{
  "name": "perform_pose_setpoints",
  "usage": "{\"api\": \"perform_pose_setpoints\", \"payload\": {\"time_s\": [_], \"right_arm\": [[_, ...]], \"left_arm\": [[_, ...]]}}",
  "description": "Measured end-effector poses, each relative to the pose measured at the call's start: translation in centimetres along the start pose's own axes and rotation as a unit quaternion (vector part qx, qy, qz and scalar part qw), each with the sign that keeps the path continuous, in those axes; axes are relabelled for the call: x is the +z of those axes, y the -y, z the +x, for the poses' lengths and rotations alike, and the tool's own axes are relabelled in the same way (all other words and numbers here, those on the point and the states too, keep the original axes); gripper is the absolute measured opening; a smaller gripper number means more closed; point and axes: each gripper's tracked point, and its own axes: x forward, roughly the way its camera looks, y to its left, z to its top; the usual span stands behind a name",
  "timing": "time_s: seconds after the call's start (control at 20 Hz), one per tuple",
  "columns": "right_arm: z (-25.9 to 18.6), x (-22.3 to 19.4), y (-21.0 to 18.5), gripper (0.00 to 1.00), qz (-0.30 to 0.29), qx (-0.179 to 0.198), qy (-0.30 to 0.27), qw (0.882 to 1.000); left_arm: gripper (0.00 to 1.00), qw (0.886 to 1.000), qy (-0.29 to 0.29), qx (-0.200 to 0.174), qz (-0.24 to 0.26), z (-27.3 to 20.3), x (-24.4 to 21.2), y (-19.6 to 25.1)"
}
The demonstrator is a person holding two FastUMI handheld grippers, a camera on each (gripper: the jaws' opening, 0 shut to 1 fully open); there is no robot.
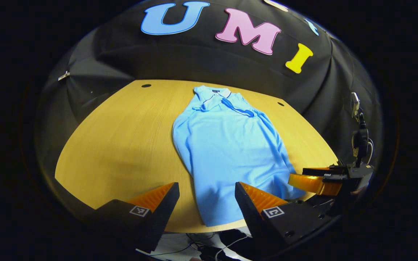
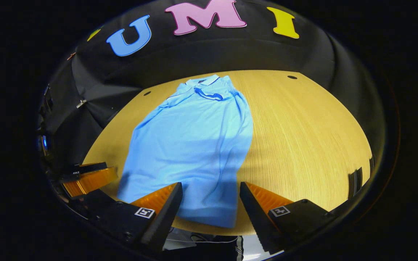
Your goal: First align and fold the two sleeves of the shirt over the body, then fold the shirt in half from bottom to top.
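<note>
1. I judge the first step done: on the light blue short-sleeved polo shirt [image 1: 227,152], both sleeves look folded in over the body, with their dark-trimmed cuffs lying close together just below the collar.
2. What I still have to do is the second step, the fold in half from bottom to top. The hem lies flat at the near edge of the round pale wooden desk [image 1: 122,145], so none of that fold has begun.
3. The shirt lies lengthwise down the middle of the desk, collar toward the black cloth wall and hem toward me. The hem reaches almost to the desk's near rim.
4. It reads as a long narrow panel, fairly smooth, with soft wrinkles along the folded side edges. In the right gripper view a shadow falls across its lower part.
5. My left gripper [image 1: 207,203] hovers wide open over the near left hem corner, holding nothing; the cloth shows between its fingers but is not pinched.
6. My right gripper [image 2: 210,203] is just as wide open and empty, poised above the right part of the hem.
7. In the left gripper view, the right gripper sits just beside the shirt's lower right edge.
</note>
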Motion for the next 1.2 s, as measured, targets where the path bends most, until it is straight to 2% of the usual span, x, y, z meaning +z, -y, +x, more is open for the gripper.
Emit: {"api": "perform_pose_setpoints", "payload": {"time_s": [0.15, 0.35, 0.55, 0.65, 0.75, 0.8, 0.85, 0.9, 0.95, 1.05, 1.1, 1.15, 1.2], "right_arm": [[0.2, -1.6, -0.3, 0.99, 0.007, -0.008, -0.009, 1.0], [0.3, -1.5, -0.1, 0.99, -0.001, -0.025, -0.002, 1.0], [0.6, -1.6, 0.0, 0.98, -0.029, -0.04, 0.002, 0.999], [0.8, -1.7, 0.2, 0.98, -0.035, -0.054, 0.004, 0.998], [0.8, -1.7, 0.3, 0.93, -0.04, -0.064, 0.0, 0.997], [1.0, -1.7, 0.1, 0.92, -0.041, -0.059, -0.002, 0.997], [1.1, -1.6, -0.1, 0.87, -0.043, -0.057, -0.004, 0.997], [1.2, -1.5, -0.1, 0.75, -0.044, -0.055, -0.004, 0.998], [1.3, -1.5, -0.1, 0.71, -0.041, -0.057, -0.006, 0.997], [1.3, -1.5, 0.1, 0.33, -0.032, -0.059, -0.011, 0.998], [1.5, -1.4, 0.2, 0.38, -0.038, -0.056, -0.013, 0.998], [1.6, -1.4, 0.3, 0.38, -0.029, -0.054, -0.016, 0.998], [1.4, -1.4, 0.3, 0.09, -0.02, -0.053, -0.016, 0.998]], "left_arm": [[0.98, 1.0, -0.01, 0.012, 0.019, 0.5, -1.8, 0.0], [0.98, 0.999, -0.03, 0.029, 0.023, 1.5, -4.0, -0.3], [0.98, 0.995, -0.028, 0.053, 0.082, 1.7, -5.0, -0.3], [0.99, 0.996, -0.015, 0.058, 0.073, 1.8, -4.7, -0.1], [0.98, 0.996, -0.014, 0.064, 0.066, 2.2, -4.8, 0.0], [0.92, 0.996, -0.013, 0.058, 0.068, 2.1, -4.7, 0.5], [0.8, 0.996, -0.014, 0.052, 0.073, 2.2, -4.8, 0.9], [0.72, 0.996, -0.016, 0.045, 0.074, 2.3, -4.8, 1.3], [0.58, 0.996, -0.017, 0.04, 0.071, 2.5, -4.7, 1.7], [0.35, 0.997, -0.02, 0.034, 0.063, 2.8, -4.6, 2.4], [0.19, 0.997, -0.025, 0.033, 0.058, 2.8, -4.5, 2.5], [0.2, 0.998, -0.03, 0.024, 0.052, 2.8, -4.5, 2.8], [0.16, 0.998, -0.037, 0.022, 0.043, 2.8, -4.5, 2.8]]}}
